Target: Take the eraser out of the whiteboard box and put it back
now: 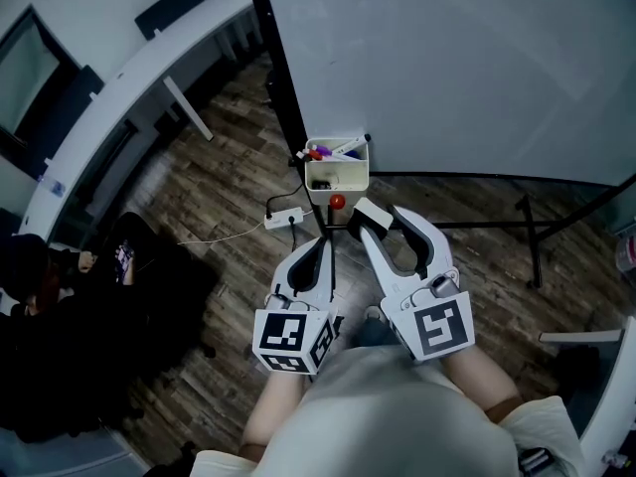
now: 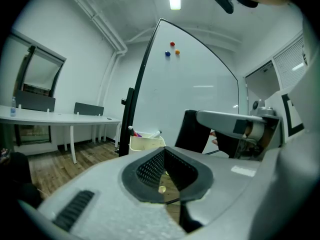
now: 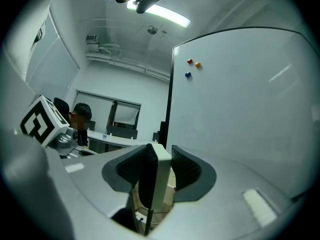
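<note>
The cream whiteboard box point(image 1: 336, 170) hangs at the whiteboard's lower left corner with several markers in it; it also shows in the left gripper view point(image 2: 145, 143). My right gripper point(image 1: 384, 223) is shut on the eraser point(image 1: 370, 212), a white block with a black felt side, held just below and right of the box. In the right gripper view the eraser point(image 3: 156, 181) stands upright between the pads. My left gripper point(image 1: 322, 244) is beside it on the left, shut with nothing in it; its jaws point(image 2: 167, 166) meet in a V. The eraser point(image 2: 192, 131) appears dark there.
The large whiteboard point(image 1: 447, 58) stands on a black frame with legs across the wooden floor point(image 1: 477, 229). A white power strip point(image 1: 284, 217) lies on the floor by a red knob point(image 1: 337, 202). A curved white desk point(image 1: 149, 63) and a seated person point(image 1: 45, 266) are at the left.
</note>
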